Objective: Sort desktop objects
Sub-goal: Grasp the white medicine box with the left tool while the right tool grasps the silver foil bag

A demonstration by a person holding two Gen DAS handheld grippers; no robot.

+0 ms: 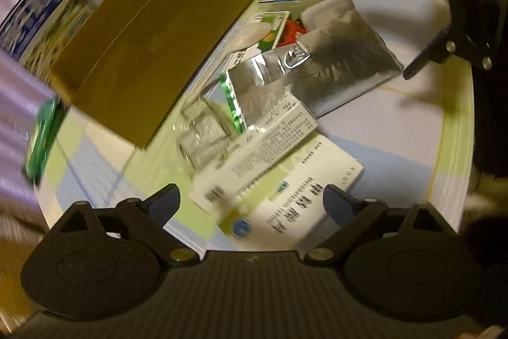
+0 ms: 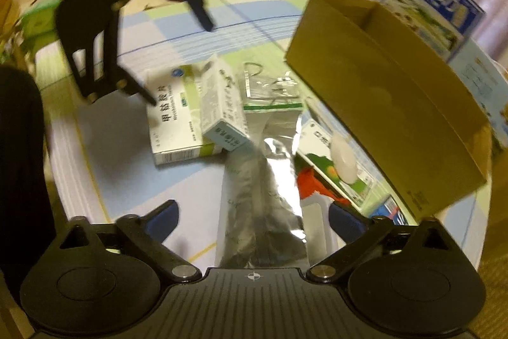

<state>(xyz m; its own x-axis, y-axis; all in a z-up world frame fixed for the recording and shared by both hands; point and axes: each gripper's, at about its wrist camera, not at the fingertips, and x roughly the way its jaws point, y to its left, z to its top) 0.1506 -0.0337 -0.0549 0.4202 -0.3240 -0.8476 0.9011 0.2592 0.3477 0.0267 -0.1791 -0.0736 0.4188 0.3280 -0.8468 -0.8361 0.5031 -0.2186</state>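
Several small objects are lying in a loose pile on the round table with the pale blue and green checked cloth (image 2: 197,30), so the sorting seems to be only beginning. Nothing that I can see is resting inside the open brown cardboard box (image 2: 390,104), although part of its floor is hidden from view. A flat white medicine box with green stripe (image 2: 173,123) is sitting under a smaller white carton (image 2: 222,110), and a long silver foil pouch (image 2: 263,196) is stretching from them toward the right gripper (image 2: 254,220). Near the cardboard box a clear plastic bag (image 2: 270,84), a small white bottle (image 2: 344,159) and something red (image 2: 312,183) are also waiting. The right gripper is hovering low over the near end of the foil pouch, its jaws spread wide and gripping nothing. The left gripper (image 1: 250,200) is pointing down at the flat white medicine box (image 1: 301,199) from the opposite side, its blue-padded fingers (image 1: 163,200) likewise parted and empty.
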